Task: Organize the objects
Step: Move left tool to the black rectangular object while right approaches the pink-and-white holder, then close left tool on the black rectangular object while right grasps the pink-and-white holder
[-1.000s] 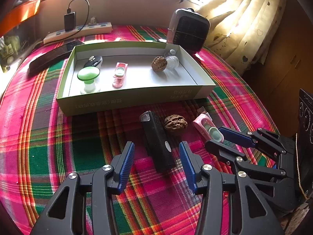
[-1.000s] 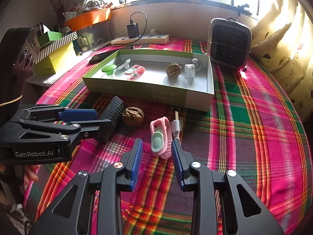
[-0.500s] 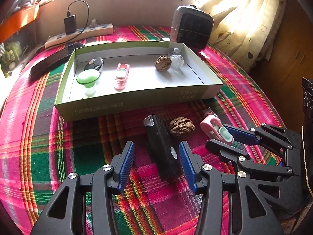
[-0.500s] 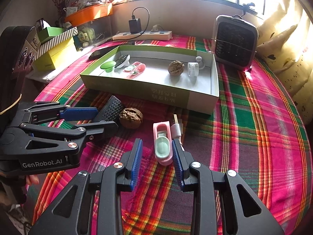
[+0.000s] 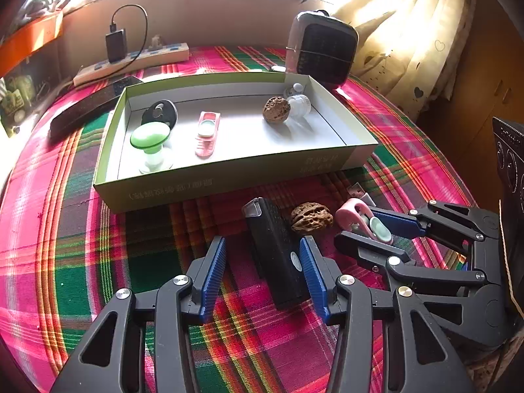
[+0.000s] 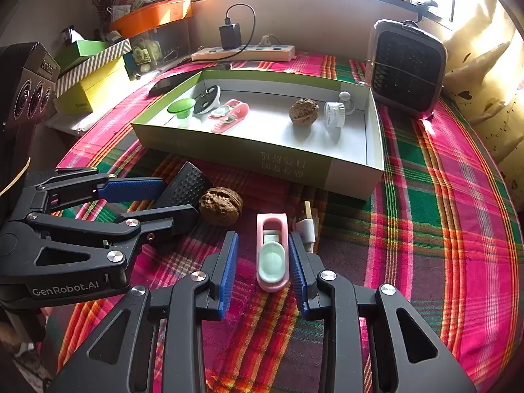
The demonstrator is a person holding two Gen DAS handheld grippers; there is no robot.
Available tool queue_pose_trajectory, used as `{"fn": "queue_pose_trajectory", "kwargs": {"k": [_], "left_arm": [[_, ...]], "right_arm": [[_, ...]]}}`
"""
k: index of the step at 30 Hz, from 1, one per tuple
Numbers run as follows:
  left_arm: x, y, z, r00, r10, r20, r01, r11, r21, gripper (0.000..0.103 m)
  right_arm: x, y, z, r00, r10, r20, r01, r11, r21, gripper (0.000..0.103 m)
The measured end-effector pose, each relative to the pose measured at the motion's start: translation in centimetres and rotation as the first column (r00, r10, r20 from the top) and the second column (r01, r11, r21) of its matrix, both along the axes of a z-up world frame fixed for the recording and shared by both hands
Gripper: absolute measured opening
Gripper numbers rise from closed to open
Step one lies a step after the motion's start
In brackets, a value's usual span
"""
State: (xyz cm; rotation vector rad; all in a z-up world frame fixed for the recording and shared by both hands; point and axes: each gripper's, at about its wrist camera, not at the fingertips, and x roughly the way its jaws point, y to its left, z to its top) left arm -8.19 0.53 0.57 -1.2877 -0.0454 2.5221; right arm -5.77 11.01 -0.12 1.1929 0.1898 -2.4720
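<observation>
A black textured block (image 5: pixel 278 252) lies on the plaid cloth between the fingers of my left gripper (image 5: pixel 263 273), which is open around it; it also shows in the right wrist view (image 6: pixel 183 190). A walnut (image 5: pixel 310 216) (image 6: pixel 221 207) sits beside it. A pink clip with a mint pad (image 6: pixel 272 252) (image 5: pixel 362 221) lies flat between the fingers of my right gripper (image 6: pixel 263 270), which is open around it. The green-walled box (image 5: pixel 229 177) (image 6: pixel 229 150) holds a green knob (image 5: pixel 150 139), a black oval piece (image 5: pixel 159 113), a second pink clip (image 5: pixel 207 132), a walnut (image 5: pixel 276 108) and a clear cap (image 5: pixel 299 104).
A small white USB plug (image 6: pixel 308 226) lies right of the pink clip. A heater (image 5: pixel 322 50) stands behind the box, a power strip (image 5: pixel 131 62) and a dark remote (image 5: pixel 88 108) at the back left. Stacked boxes (image 6: pixel 91 75) stand at the left.
Both grippers have moved forward. The black block now lies deeper between the left fingers. The pink clip, tilted before, now lies flat between the right fingers, which have spread slightly.
</observation>
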Motion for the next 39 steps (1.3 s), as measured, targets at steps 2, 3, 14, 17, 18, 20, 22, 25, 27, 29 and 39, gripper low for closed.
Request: {"fn": "queue_pose_trajectory", "kwargs": {"k": [2, 3, 14, 17, 18, 20, 22, 25, 27, 29, 39], "left_arm": [[0.00, 0.03, -0.01, 1.000, 0.002, -0.001, -0.002, 1.000, -0.002, 0.045], [0.00, 0.03, 0.00, 1.000, 0.002, -0.003, -0.002, 1.000, -0.006, 0.043], [-0.08, -0.74, -0.14, 1.000, 0.018, -0.008, -0.018, 1.000, -0.014, 0.024], [-0.05, -0.80, -0.13, 1.000, 0.020, -0.008, -0.020, 1.000, -0.017, 0.022], [0.00, -0.80, -0.14, 1.000, 0.020, -0.009, -0.020, 1.000, -0.019, 0.022], [0.06, -0.79, -0.16, 1.000, 0.018, -0.013, -0.018, 1.000, -0.022, 0.022], [0.06, -0.82, -0.17, 1.000, 0.017, -0.014, -0.017, 1.000, -0.022, 0.022], [0.09, -0.79, -0.14, 1.000, 0.017, -0.016, -0.018, 1.000, -0.023, 0.022], [0.09, -0.74, -0.13, 1.000, 0.017, -0.017, -0.017, 1.000, -0.025, 0.022], [0.09, -0.75, -0.12, 1.000, 0.017, -0.017, -0.018, 1.000, -0.023, 0.022], [0.11, -0.74, -0.11, 1.000, 0.017, -0.018, -0.018, 1.000, -0.023, 0.022]], "right_arm": [[0.02, -0.04, 0.00, 1.000, 0.000, -0.001, 0.000, 1.000, 0.004, 0.032], [0.06, -0.06, 0.00, 1.000, 0.000, -0.001, 0.000, 1.000, 0.004, 0.032], [0.05, -0.05, -0.04, 1.000, -0.011, -0.006, 0.011, 1.000, 0.015, 0.020], [0.06, -0.04, -0.04, 1.000, -0.011, -0.006, 0.012, 1.000, 0.014, 0.018], [0.05, -0.03, -0.05, 1.000, -0.010, -0.006, 0.010, 1.000, 0.015, 0.018], [0.06, -0.05, -0.04, 1.000, -0.008, -0.007, 0.008, 1.000, 0.017, 0.018], [0.07, -0.01, -0.05, 1.000, -0.008, -0.006, 0.008, 1.000, 0.016, 0.018], [0.09, -0.05, -0.06, 1.000, -0.008, -0.007, 0.008, 1.000, 0.018, 0.018], [0.09, -0.06, -0.06, 1.000, -0.008, -0.007, 0.008, 1.000, 0.017, 0.018], [0.08, -0.01, -0.07, 1.000, -0.008, -0.007, 0.008, 1.000, 0.017, 0.018], [0.11, -0.02, -0.10, 1.000, -0.007, -0.007, 0.008, 1.000, 0.018, 0.018]]}}
